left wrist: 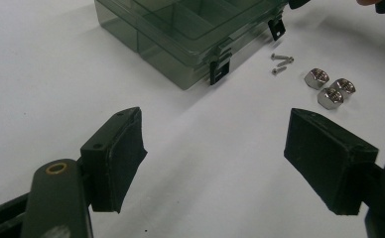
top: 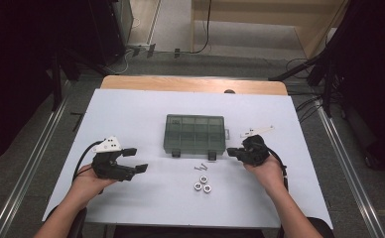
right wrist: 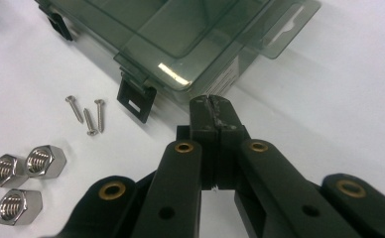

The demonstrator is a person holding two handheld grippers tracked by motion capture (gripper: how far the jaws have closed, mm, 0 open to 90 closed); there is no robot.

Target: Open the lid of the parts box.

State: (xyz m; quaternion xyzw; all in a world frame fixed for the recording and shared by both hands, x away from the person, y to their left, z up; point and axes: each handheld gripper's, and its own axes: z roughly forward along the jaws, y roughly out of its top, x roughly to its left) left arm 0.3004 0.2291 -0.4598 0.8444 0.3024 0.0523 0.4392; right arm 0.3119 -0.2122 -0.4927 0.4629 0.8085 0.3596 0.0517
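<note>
A smoky green clear compartment box (top: 194,134) lies shut in the middle of the white table, with two black latches on its near side (left wrist: 219,70) (right wrist: 136,98). Three steel hex nuts (top: 202,183) (left wrist: 329,87) (right wrist: 19,176) and three small screws (top: 200,167) (left wrist: 281,63) (right wrist: 87,116) lie in front of it. My left gripper (top: 134,159) rests at the left, open, its pads (left wrist: 123,153) wide apart over bare table. My right gripper (top: 231,153) (right wrist: 211,106) sits by the box's near right corner, shut, with nothing between its jaws.
The white sheet (top: 131,109) covers a wooden table (top: 190,83). A small white bracket (top: 256,132) lies right of the box. Metal rails (top: 27,168) run along the floor on both sides. Dark stands and cables sit at the back corners.
</note>
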